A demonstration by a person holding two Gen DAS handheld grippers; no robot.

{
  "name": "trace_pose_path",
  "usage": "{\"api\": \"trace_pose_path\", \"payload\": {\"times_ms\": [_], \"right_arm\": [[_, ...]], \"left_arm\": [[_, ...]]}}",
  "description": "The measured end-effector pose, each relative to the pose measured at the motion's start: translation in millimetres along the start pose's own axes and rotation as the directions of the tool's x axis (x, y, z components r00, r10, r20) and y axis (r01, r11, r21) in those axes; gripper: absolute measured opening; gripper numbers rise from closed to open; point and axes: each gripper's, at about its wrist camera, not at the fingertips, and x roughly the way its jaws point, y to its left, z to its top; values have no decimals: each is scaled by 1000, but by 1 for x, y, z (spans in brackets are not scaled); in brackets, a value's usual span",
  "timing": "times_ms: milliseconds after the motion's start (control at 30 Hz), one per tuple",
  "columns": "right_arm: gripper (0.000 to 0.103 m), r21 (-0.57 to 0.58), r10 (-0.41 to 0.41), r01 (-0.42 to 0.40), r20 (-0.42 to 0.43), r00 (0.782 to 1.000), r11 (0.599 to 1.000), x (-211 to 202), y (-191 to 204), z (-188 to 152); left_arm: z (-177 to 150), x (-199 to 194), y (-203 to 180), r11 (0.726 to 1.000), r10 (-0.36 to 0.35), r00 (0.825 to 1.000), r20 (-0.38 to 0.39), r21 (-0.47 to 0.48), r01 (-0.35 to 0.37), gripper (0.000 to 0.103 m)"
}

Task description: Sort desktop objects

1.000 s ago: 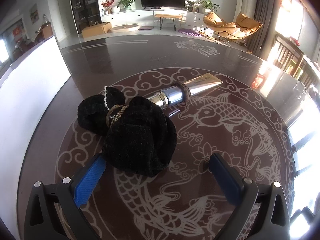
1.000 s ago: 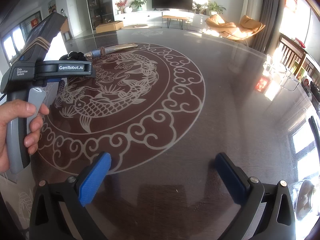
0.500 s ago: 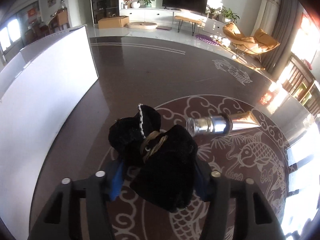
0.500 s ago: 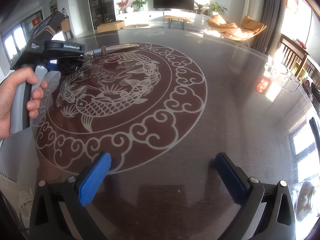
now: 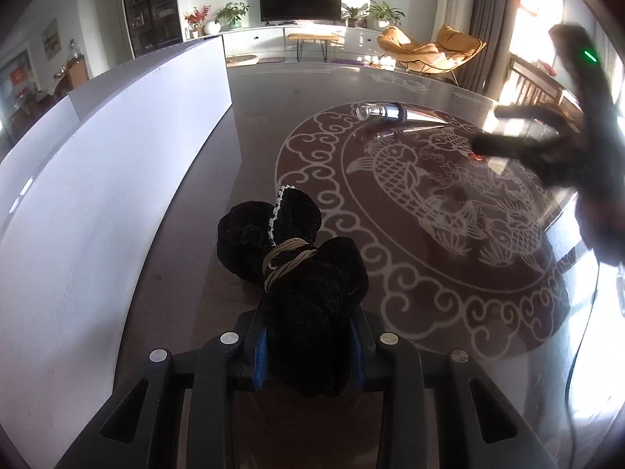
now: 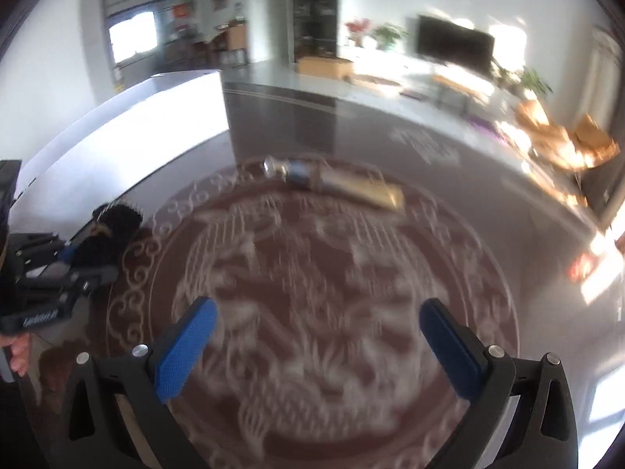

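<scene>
- White box [image 5: 97, 203]: a tall, plain wall along the left edge of the tabletop [image 5: 250, 125]; its opening is not visible from here, and it looks like the likely bin for sorting.
- Left gripper [image 5: 308, 351]: its fingers are closed narrow on the near lobe of the black bow [image 5: 297, 273], just right of the box wall.
- Bow: soft, plush and light, cinched by a gold wrap at the waist with a pearl-trimmed lobe sticking forward. It will squash and flop in the grip rather than slip; the thick lobe or the bound waist gives the surest hold, and the trim looks delicate.
- Tube [image 5: 398, 115]: lies on its side farther from the box, on the rim of the fish medallion, cap end toward the box. Judged light, smooth and prone to roll; best pinched across the firm silver collar, not the crimped tail.
- Right gripper [image 6: 312, 336]: fingers spread wide and holding nothing, above the medallion, pointing at the tube, well apart from it; this view is blurred.
</scene>
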Motion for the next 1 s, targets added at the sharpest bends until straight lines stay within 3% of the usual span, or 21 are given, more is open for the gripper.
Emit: {"api": "trace_pose_path", "payload": {"times_ms": [100,167,233,267,300,367,433,533,733,900,1000], "right_arm": [[103,-178,36,-61,-140,990,982,54,-6,49],[103,-203,62,-109,-226,972,973,82,-10,66],[95,-205,94,-158,-292,952,966,101,-8,71],[79,-194,111,-184,-335,936,964,109,-7,72],[77,-187,116,-187,-336,935,964,110,-5,72],[48,-127,148,-203,-346,926,971,105,-6,72],[31,-104,151,-198,-348,925,975,94,1,64],[29,-82,120,-157,-346,931,984,69,20,41],[29,74,198,-186,-238,951,980,-6,31,6],[29,102,233,-219,-162,959,970,-54,44,20],[29,67,250,-243,-112,962,968,-71,57,54]], "left_arm": [[-7,-5,3,999,-31,999,19,-19,31,32],[-8,-6,8,998,-57,998,28,-39,58,32],[-8,-6,10,996,-77,997,28,-44,78,32],[-8,-6,10,995,-83,996,26,-43,84,32],[-6,-5,10,995,-87,996,25,-45,88,32],[-5,-5,7,995,-86,996,28,-48,87,32],[-5,-3,5,996,-79,996,34,-46,80,32],[-6,-4,6,995,-75,996,48,-67,78,32],[-5,-32,5,993,-84,987,136,-75,95,32],[5,-87,16,985,-93,967,238,-118,124,32],[12,-126,36,980,-64,956,286,-165,115,32]]}}
